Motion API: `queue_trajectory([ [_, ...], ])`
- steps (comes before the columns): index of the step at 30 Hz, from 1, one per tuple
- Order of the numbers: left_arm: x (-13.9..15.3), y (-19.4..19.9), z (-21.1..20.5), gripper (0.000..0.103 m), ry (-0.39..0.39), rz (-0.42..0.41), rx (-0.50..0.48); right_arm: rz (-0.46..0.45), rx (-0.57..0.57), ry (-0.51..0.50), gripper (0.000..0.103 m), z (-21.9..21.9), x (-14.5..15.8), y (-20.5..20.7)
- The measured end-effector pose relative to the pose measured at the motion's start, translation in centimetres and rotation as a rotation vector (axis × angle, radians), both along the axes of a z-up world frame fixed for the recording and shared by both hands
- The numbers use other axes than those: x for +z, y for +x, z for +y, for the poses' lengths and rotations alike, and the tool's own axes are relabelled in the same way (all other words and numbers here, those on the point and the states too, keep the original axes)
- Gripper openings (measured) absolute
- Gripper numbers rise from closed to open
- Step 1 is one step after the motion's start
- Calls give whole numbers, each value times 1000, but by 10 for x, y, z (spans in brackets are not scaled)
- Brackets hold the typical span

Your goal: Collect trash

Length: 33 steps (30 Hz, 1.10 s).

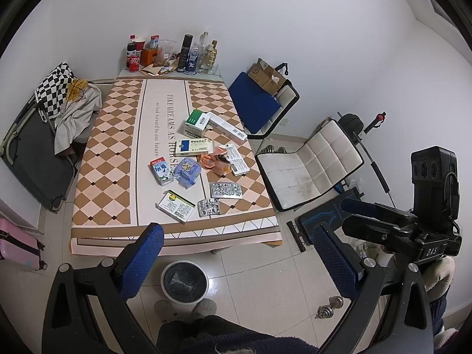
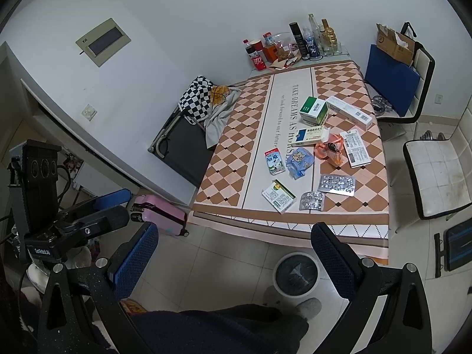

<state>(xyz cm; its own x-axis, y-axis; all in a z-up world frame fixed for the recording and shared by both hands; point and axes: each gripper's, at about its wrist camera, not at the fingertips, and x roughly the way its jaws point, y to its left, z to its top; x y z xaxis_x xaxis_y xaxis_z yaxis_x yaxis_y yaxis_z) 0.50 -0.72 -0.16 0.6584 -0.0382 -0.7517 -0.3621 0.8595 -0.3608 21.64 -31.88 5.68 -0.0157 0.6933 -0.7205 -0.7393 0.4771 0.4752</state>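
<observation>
Foil blister packs (image 1: pixel 225 190) lie flat beside the milk carton (image 1: pixel 161 171); both spread, empty grippers, left gripper (image 1: pixel 239 261) and right gripper (image 2: pixel 236 258), may skid them past the bin (image 1: pixel 185 281).

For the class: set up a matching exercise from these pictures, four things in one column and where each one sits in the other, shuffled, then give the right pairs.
Things
1. cola bottle
2. bin
3. cardboard box
4. milk carton

Places
A. on the floor by the table's near edge
B. on the blue chair
C. lying on the table among the medicine boxes
D. standing at the table's far end by the wall

Pairs: 1-D, 2-A, 3-B, 4-C
</observation>
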Motion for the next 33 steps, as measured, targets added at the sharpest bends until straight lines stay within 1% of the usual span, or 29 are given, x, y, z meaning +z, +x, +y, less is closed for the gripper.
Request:
queue_trajectory([
  [33, 2, 0, 0, 103, 1, 3, 4, -1, 4, 1, 103, 2, 0, -1],
])
